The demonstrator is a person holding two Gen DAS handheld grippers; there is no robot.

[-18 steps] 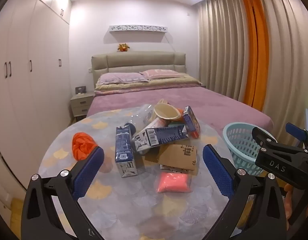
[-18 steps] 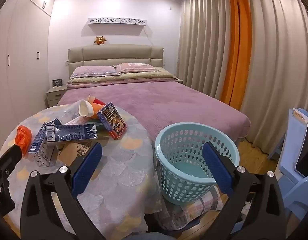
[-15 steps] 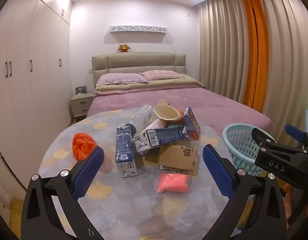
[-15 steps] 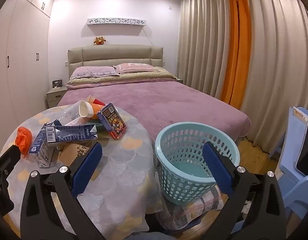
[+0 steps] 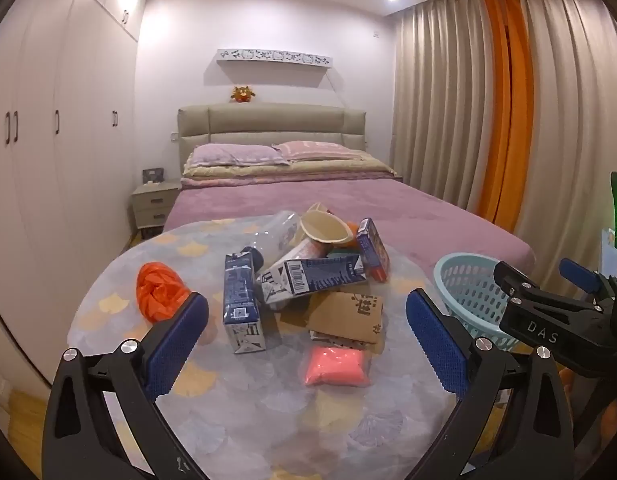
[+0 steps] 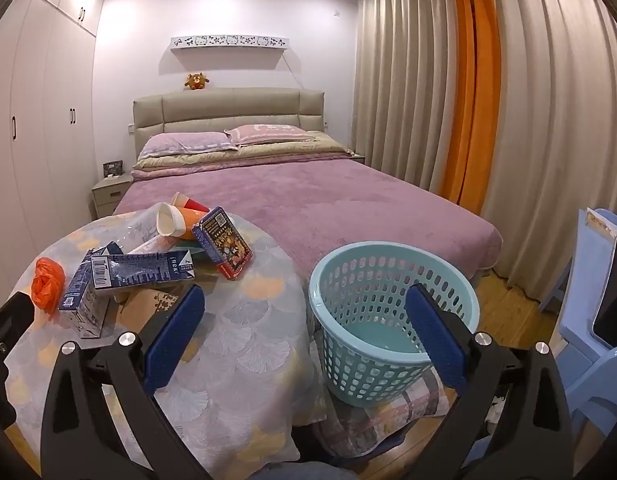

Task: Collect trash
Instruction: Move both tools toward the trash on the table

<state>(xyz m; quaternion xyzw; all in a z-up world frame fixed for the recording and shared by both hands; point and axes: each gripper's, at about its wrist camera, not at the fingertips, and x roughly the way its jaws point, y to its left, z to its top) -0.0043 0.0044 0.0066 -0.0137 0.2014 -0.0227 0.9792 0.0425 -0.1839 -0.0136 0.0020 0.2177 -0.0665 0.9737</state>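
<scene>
Left wrist view: the left gripper (image 5: pixel 307 336) stands wide with nothing between its pads, tilted down over a round table (image 5: pixel 244 408) under a pale scalloped cloth. Trash sits in a heap past the fingertips. At 12 o'clock of the gripper an upright blue carton (image 5: pixel 242 302) stands, and a second carton (image 5: pixel 314 280) lies tipped across the heap just behind it. A brown paper bag (image 5: pixel 346 316) lies flat at 1 o'clock, with a pink packet (image 5: pixel 335 367) nearer the camera, touching or just beside the bag's edge. An orange bag (image 5: pixel 158 294) is crumpled at 10 o'clock, apart from the heap. Farther back are a clear bottle (image 5: pixel 274 234), a paper cup (image 5: pixel 324 231) on its side and a small printed box (image 5: pixel 372 250) leaning at the heap's far right. What lies under the cup is hard to make out, perhaps more cups.

Right wrist view: the right gripper (image 6: pixel 304 338) is also wide and empty. A teal basket (image 6: pixel 392 320) with nothing in it stands off the table at 1 o'clock, between the pads in the picture, on a folded cloth (image 6: pixel 392 416) on the floor. Behind everything is a bed (image 6: pixel 308 200) with a purple cover.
</scene>
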